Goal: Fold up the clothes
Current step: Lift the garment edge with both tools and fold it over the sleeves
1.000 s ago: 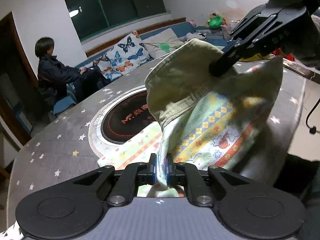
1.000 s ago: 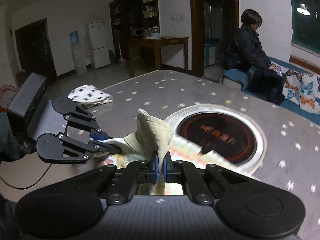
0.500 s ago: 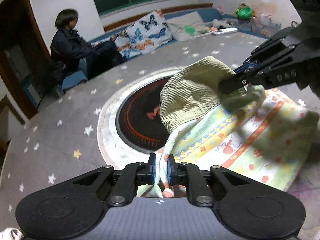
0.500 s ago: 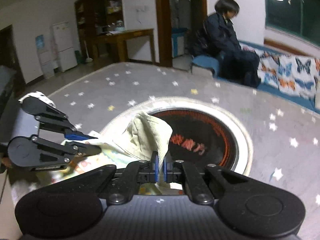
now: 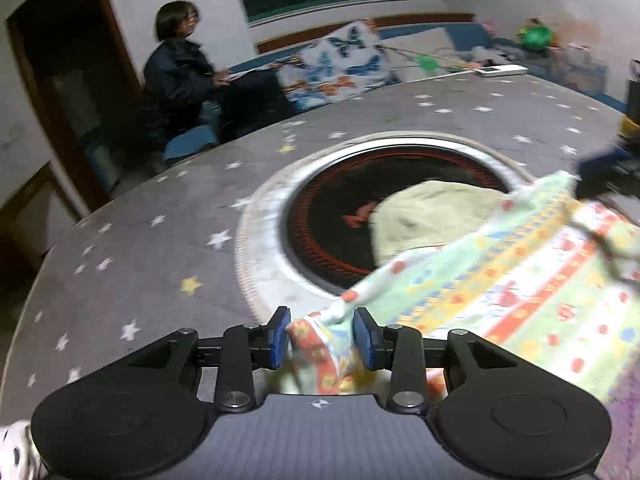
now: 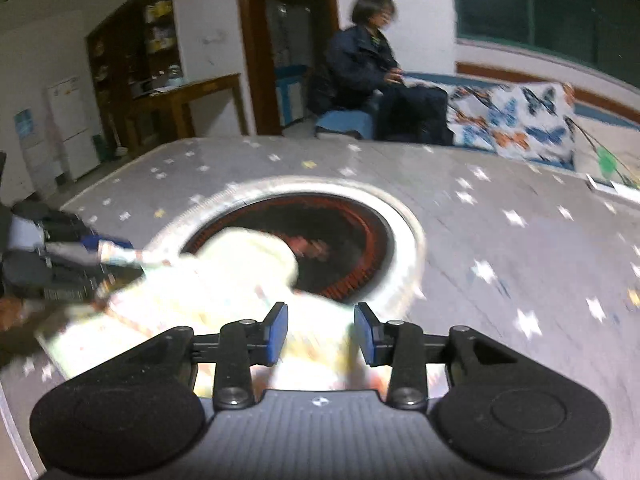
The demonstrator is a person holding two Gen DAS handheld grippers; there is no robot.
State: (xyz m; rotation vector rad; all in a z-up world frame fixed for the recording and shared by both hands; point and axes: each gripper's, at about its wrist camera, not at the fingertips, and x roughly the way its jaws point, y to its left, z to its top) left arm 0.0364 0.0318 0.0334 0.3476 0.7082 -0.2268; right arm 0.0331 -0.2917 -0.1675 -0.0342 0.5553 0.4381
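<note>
A small patterned garment (image 5: 500, 280) with a pale green corduroy outer side (image 5: 432, 212) lies folded on the grey star-print table (image 5: 140, 264), partly over the round black cooktop (image 5: 336, 216). My left gripper (image 5: 322, 338) is open, with a corner of the garment loose between its blue pads. My right gripper (image 6: 321, 334) is open over the blurred garment (image 6: 224, 292). In the right wrist view the left gripper (image 6: 92, 254) shows at the left edge. In the left wrist view the right gripper (image 5: 600, 172) is a dark blur at the far right.
A person in a dark jacket (image 5: 176, 72) sits on a bench beyond the table. Butterfly-print cushions (image 5: 340, 64) lie beside them. A white spotted cloth (image 5: 12, 452) shows at the lower left edge. A wooden desk (image 6: 180, 108) stands across the room.
Both grippers lowered the garment onto the table and opened. The lifted fold now lies flat over the cooktop edge. Both views swung and are blurred.
</note>
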